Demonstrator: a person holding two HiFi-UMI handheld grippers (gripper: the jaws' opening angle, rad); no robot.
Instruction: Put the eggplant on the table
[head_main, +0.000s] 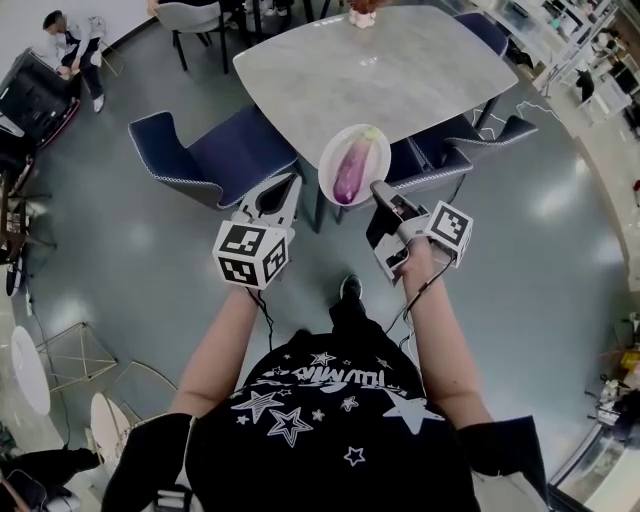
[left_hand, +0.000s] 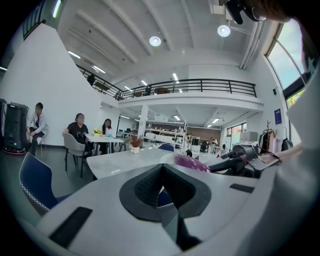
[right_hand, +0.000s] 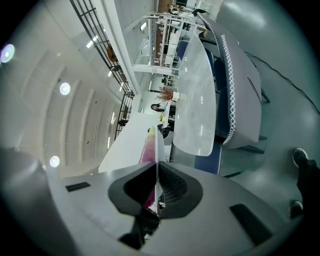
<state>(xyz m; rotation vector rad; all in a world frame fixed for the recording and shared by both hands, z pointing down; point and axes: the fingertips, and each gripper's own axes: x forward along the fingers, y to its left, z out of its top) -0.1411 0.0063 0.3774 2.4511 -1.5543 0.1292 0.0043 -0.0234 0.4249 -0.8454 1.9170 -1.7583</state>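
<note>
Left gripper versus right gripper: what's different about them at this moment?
The right gripper clamps the rim of the white plate carrying the eggplant; the left gripper holds nothing, jaws closed. The right gripper is rolled sideways, the left gripper sits level. Both point toward the grey table.

Purple eggplant (head_main: 350, 172), white plate (head_main: 331, 150), grey marbled table (head_main: 400, 70)

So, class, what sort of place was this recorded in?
Probably a large open-plan office or canteen hall: a grey table with blue chairs, people seated farther off, and a railed balcony above.
</note>
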